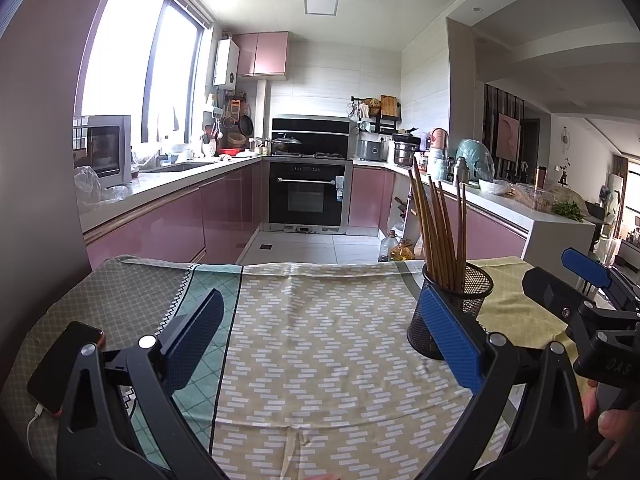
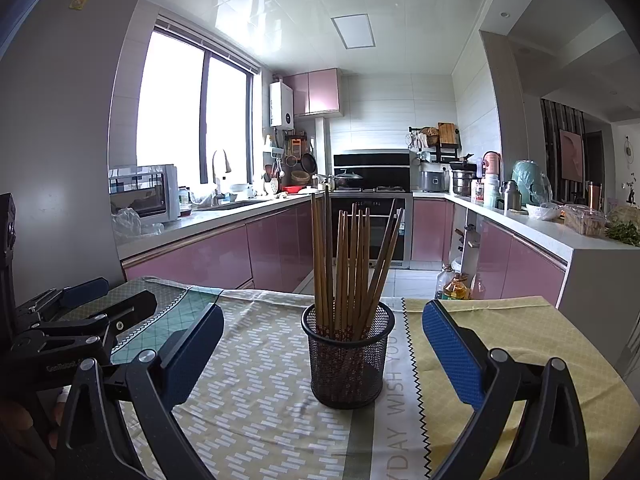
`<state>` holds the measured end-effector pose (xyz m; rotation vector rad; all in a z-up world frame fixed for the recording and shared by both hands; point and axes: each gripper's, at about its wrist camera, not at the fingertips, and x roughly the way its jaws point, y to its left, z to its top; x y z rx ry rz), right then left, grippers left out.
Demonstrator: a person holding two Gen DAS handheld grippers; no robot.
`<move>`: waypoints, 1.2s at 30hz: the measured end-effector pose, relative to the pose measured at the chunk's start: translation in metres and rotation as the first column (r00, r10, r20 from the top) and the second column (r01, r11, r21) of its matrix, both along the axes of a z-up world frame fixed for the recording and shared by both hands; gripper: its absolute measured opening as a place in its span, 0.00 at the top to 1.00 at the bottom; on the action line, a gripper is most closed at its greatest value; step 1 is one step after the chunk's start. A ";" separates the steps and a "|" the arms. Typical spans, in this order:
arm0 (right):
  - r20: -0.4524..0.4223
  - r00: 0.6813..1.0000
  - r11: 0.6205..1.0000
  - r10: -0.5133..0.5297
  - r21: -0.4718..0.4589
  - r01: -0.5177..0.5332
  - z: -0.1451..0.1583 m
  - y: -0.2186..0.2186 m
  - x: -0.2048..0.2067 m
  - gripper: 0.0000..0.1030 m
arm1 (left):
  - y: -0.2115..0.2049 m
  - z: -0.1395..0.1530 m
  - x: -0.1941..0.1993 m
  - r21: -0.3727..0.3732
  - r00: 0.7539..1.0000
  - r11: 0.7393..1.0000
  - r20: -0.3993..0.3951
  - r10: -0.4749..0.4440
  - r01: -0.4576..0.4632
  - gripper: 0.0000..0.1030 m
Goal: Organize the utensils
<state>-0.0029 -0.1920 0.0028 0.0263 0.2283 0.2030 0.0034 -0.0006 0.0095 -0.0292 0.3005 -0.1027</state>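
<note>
1. Black mesh cup [image 2: 347, 354] upright on a patterned tablecloth [image 2: 248, 400], holding a bundle of brown chopsticks [image 2: 344, 264] that fan out above its rim.
2. Right gripper [image 2: 320, 356] hovering over the cloth, jaws spread wide, blue pads on either side of the cup without touching it; nothing held.
3. Left gripper [image 1: 320, 344] likewise spread wide and empty, above bare cloth; cup [image 1: 460, 304] just beyond its right finger in the left wrist view, partly hidden by that finger.
4. Chopsticks [image 1: 440, 236] leaning slightly leftward in that same view.
5. Phone [image 1: 64, 364] with a white cable lying at the table's left edge, well apart from the cup.
6. Part of a hand [image 1: 612, 424] visible at the lower right of the left wrist view.
7. Pink kitchen cabinets [image 2: 224, 256] and an oven [image 1: 306, 196] beyond the table.
</note>
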 end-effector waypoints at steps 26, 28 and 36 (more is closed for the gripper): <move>-0.006 1.000 1.000 0.002 0.001 -0.002 -0.002 0.000 0.003 0.06 | -0.002 -0.001 -0.002 -0.002 1.000 1.000 -0.005 -0.001 0.001 0.06; -0.005 1.000 1.000 0.002 0.001 -0.002 -0.002 0.000 0.003 0.06 | -0.003 -0.001 -0.002 -0.002 1.000 1.000 -0.007 0.000 0.000 0.06; -0.006 1.000 1.000 0.001 0.001 -0.001 -0.003 0.000 0.003 0.06 | -0.003 -0.002 -0.003 -0.002 1.000 1.000 -0.008 0.000 0.000 0.06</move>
